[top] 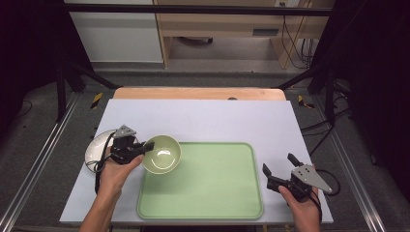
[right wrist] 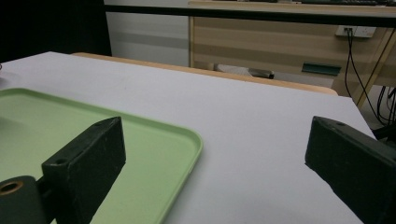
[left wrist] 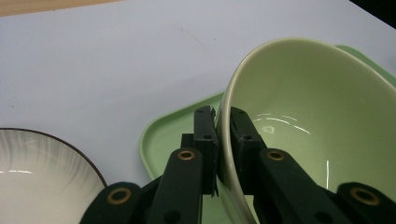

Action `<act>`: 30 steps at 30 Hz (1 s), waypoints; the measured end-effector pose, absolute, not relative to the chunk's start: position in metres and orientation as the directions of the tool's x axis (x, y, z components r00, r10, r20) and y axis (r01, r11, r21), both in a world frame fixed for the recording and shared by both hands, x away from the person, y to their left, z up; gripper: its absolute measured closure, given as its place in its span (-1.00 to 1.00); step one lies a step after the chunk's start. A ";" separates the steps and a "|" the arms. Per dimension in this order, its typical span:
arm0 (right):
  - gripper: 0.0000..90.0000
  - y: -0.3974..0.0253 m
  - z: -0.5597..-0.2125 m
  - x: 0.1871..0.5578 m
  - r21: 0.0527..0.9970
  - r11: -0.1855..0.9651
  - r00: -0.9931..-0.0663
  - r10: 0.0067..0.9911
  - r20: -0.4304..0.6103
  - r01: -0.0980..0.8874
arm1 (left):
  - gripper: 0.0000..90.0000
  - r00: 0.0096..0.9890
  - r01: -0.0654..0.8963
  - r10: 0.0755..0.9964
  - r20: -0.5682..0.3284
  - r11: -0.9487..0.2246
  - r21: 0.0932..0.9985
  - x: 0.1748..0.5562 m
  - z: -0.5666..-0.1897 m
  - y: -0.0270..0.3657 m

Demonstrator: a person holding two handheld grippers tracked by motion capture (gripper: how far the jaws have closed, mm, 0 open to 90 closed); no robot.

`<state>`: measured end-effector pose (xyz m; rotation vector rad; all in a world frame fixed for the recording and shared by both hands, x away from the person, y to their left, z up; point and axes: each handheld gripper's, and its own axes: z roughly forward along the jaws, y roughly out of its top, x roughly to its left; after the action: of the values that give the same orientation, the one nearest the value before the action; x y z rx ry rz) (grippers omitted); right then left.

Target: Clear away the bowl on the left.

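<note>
- bowl (top: 162,154), pale green, sits left of centre in the high view, over the upper left corner of the green tray (top: 212,193); whether it rests there or hangs lifted i cannot tell.
- left gripper (left wrist: 223,122) is clamped on the bowl's rim, one jaw inside, one outside.
- likely step: setting the bowl onto the tray; keep it level and lower it slowly, since a rim pinch can slip.
- white plate (top: 96,150) lies just beside it at mid-left; steer clear.
- right gripper (top: 280,170) waits with jaws spread, lower right.
</note>
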<state>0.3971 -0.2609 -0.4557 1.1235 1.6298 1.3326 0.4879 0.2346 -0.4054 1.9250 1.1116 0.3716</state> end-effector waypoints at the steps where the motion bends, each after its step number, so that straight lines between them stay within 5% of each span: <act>1: -0.88 -0.261 -0.455 0.397 0.982 0.079 -0.345 0.939 -0.016 0.171 | 0.84 0.561 0.560 0.813 -0.154 -0.236 0.794 0.488 -0.406 0.233; 30: -0.88 -0.262 -0.456 0.398 0.982 0.078 -0.344 0.939 -0.014 0.173 | 0.84 0.628 0.555 0.757 -0.177 -0.277 0.784 0.484 -0.414 0.190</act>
<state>0.3976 -0.2620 -0.4561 1.1241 1.6289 1.3323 0.4838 0.1900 -0.4142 1.9677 1.0332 0.2895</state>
